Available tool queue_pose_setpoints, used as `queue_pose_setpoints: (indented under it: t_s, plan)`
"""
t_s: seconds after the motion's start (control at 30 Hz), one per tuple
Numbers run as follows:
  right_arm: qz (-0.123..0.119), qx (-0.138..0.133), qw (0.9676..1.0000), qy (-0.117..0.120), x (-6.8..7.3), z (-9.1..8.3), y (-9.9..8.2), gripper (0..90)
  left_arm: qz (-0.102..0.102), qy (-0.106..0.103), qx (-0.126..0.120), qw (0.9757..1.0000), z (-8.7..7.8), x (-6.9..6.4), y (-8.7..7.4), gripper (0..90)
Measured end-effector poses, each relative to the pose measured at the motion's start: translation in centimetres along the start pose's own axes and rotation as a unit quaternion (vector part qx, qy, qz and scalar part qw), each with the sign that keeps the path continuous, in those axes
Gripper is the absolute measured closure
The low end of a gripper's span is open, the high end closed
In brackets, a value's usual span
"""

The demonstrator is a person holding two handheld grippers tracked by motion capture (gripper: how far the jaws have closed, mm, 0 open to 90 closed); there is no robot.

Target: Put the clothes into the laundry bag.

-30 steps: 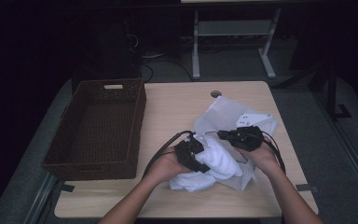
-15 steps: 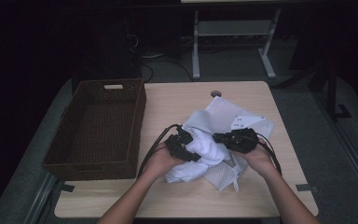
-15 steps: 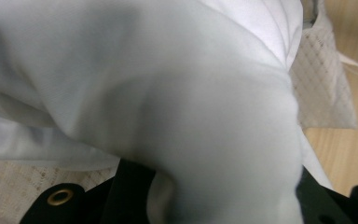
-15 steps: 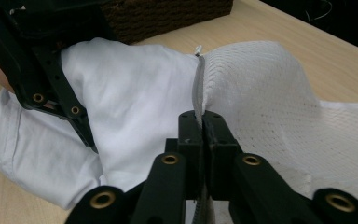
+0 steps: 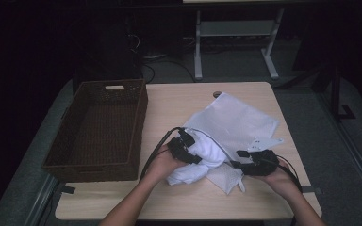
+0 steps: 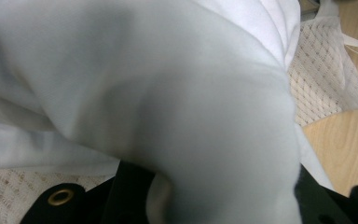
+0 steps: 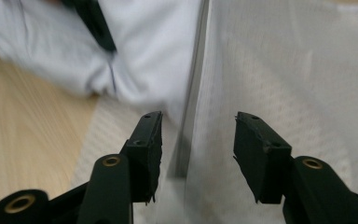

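One white garment (image 5: 202, 157) lies bunched beside a white mesh bag (image 5: 238, 120) on the wooden surface (image 5: 179, 101), right of a wicker basket (image 5: 99, 129). Left tongs (image 5: 185, 147) clamp a fold of the garment. Right tongs (image 7: 198, 140) have just been opening, jaws apart over the mesh, gripping nothing.

1 wooden table (image 5: 184, 101) is bearing everything. 1 dark woven basket (image 5: 96, 127) is sitting on its left side. 1 white mesh bag (image 5: 238, 120) is lying on the right, with 1 white garment (image 5: 202, 157) bunching on it. 2 black grippers are showing: 1 left gripper (image 5: 185, 147), 1 right gripper (image 5: 256, 162).
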State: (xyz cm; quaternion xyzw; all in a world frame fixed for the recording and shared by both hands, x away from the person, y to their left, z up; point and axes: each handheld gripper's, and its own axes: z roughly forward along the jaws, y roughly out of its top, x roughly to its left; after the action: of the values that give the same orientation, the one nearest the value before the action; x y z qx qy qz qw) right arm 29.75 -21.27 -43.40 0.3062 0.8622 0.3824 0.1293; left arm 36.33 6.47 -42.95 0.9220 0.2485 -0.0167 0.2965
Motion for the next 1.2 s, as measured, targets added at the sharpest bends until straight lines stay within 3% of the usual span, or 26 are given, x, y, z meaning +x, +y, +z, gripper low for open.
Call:
queue_pose_setpoints:
  t_s: [0.13,0.23,0.4,0.47,0.6,0.73,0.9,1.07,1.2]
  plan:
    - [0.001,0.028,0.9996,0.002,-0.2,0.9,-0.1,75.1,-0.002,0.004,-0.001,1.0,-0.1,0.2,0.0,67.3]
    - [-0.002,0.024,0.9997,0.0,-0.1,0.9,0.1,85.5,-0.005,0.005,-0.003,1.0,-0.1,0.3,0.0,67.4]
    - [-0.012,-0.022,0.9997,0.004,0.7,0.1,1.3,86.8,-0.008,0.01,-0.008,0.9999,-0.3,0.2,0.1,67.7]
    - [-0.028,-0.041,0.9988,0.007,1.5,0.0,2.2,86.9,-0.007,0.01,-0.009,0.9999,-0.3,-0.1,0.3,67.7]
    - [-0.04,-0.071,0.9962,0.032,3.0,-0.2,3.6,86.8,-0.004,0.008,-0.017,0.9998,-0.1,-0.8,0.8,67.8]
    - [-0.054,-0.051,0.9958,0.054,3.9,0.3,3.3,86.8,-0.001,0.006,-0.016,0.9999,0.5,-1.0,1.1,67.2]
    - [-0.05,-0.022,0.997,0.055,3.5,0.9,2.0,86.7,-0.002,0.0,-0.008,1.0,1.8,-0.9,0.8,59.5]
    - [-0.047,-0.022,0.9971,0.056,3.3,1.0,2.1,86.5,0.002,-0.001,-0.021,0.9998,1.3,-1.0,0.7,43.4]
    - [-0.049,-0.02,0.9973,0.052,3.1,1.0,2.0,86.4,0.003,0.004,-0.034,0.9994,-0.3,-1.1,0.3,35.1]
